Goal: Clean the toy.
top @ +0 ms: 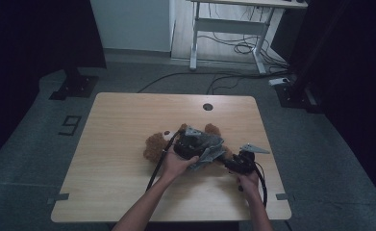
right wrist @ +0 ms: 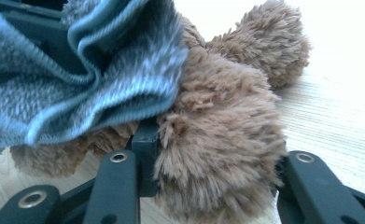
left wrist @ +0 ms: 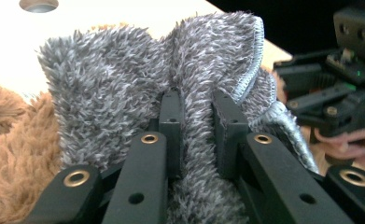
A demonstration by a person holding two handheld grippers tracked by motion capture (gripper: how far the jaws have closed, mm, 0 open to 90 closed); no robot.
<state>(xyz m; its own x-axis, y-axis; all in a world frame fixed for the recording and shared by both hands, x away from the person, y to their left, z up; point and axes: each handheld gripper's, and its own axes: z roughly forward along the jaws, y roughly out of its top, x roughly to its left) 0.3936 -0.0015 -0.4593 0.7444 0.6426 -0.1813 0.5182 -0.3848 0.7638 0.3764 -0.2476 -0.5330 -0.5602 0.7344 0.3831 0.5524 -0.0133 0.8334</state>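
High view: a brown teddy bear (top: 156, 146) is lying on the counter (top: 118, 144), just this side of the round hole (top: 207, 107) in the counter. A grey fleece garment (top: 209, 154) is sitting bunched over the bear's body, with both tools working at it. The left tool (top: 191, 144) is on the bear's middle and the right tool (top: 239, 163) is at the bear's right end. Judging by this, the clothing job looks partway: the garment is neither fully on nor clear of the bear.

Left gripper view: the left tool (left wrist: 197, 116) is pinching a fold of the grey garment (left wrist: 124, 88), jaws nearly closed, fleece squeezed between the pads. Brown bear fur (left wrist: 17, 140) is showing to the left of the fold. The right tool (left wrist: 348, 93) is sitting off to the fold's right.

Right gripper view: the right tool (right wrist: 213, 154) is clamping a brown limb of the bear (right wrist: 217, 149), jaws partly closed on the plush. The garment's hem (right wrist: 77, 88) is hanging just above the limb, touching the fur. Pulling the garment past this limb is left.
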